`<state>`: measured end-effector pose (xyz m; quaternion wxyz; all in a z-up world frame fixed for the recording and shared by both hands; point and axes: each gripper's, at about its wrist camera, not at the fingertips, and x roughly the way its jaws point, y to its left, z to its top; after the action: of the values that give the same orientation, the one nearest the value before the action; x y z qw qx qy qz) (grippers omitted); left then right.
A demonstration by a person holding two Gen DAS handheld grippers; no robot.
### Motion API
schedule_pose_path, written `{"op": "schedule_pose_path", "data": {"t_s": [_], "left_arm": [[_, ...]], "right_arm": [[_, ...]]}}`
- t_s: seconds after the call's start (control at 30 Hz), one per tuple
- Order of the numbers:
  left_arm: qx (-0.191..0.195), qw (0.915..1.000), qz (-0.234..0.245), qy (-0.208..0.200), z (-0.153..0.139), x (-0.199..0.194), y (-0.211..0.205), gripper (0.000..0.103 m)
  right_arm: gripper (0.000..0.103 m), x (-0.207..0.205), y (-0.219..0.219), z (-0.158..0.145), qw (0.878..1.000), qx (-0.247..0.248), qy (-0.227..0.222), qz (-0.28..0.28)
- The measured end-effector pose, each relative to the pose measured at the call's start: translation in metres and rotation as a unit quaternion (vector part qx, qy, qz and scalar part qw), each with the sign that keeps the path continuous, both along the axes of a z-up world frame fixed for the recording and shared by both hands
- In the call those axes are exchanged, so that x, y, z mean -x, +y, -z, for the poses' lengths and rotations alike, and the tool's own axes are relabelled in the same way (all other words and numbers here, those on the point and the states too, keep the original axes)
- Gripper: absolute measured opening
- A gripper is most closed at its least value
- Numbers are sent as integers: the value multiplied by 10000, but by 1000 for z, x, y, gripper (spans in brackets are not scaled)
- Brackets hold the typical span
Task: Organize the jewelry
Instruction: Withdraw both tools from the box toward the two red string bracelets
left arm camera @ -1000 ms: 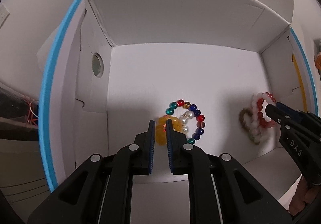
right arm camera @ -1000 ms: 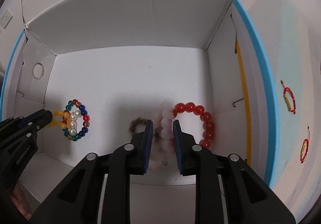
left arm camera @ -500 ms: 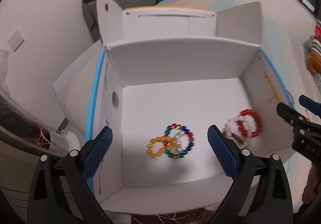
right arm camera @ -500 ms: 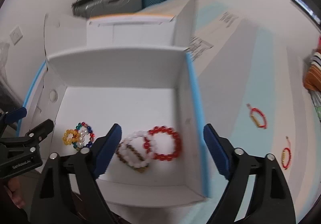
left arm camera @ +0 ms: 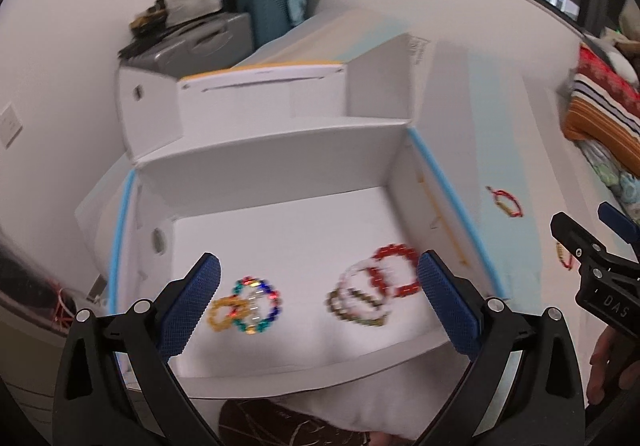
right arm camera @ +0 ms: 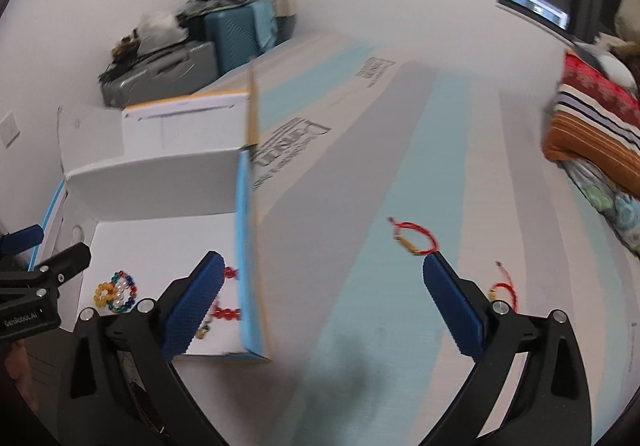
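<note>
Left gripper (left arm camera: 318, 300) spread wide, empty, above box (left arm camera: 280, 166) w/ bracelets (left arm camera: 372, 290), right gripper (right arm camera: 322, 300) likewise wide, empty

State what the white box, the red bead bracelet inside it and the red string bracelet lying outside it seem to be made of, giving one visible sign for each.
White box: likely cardboard, matte; thin folded flaps with creased edges.
Red bead bracelet: glossy round beads, glass or plastic; blur leaves it open.
Red string bracelet: thin cord with a small gold-coloured, possibly metal piece; it lies limp in a loose loop.
</note>
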<state>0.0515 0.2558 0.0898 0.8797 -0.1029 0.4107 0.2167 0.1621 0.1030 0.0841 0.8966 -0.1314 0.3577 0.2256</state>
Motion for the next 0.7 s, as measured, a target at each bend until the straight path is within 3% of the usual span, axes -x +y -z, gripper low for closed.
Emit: {"op": "schedule_pose_path", "data": {"t_s": [0.53,0.7], "left_arm": [[81,9925,1138,-447,-5,-85,-123,97],[11,9900,1381,-302,10,-115,-158,97]], "right_arm": [[95,-36,-129,-1,9963,-74,-66,859],[95,-56,-170,16,9935,-97,101,1129]]}}
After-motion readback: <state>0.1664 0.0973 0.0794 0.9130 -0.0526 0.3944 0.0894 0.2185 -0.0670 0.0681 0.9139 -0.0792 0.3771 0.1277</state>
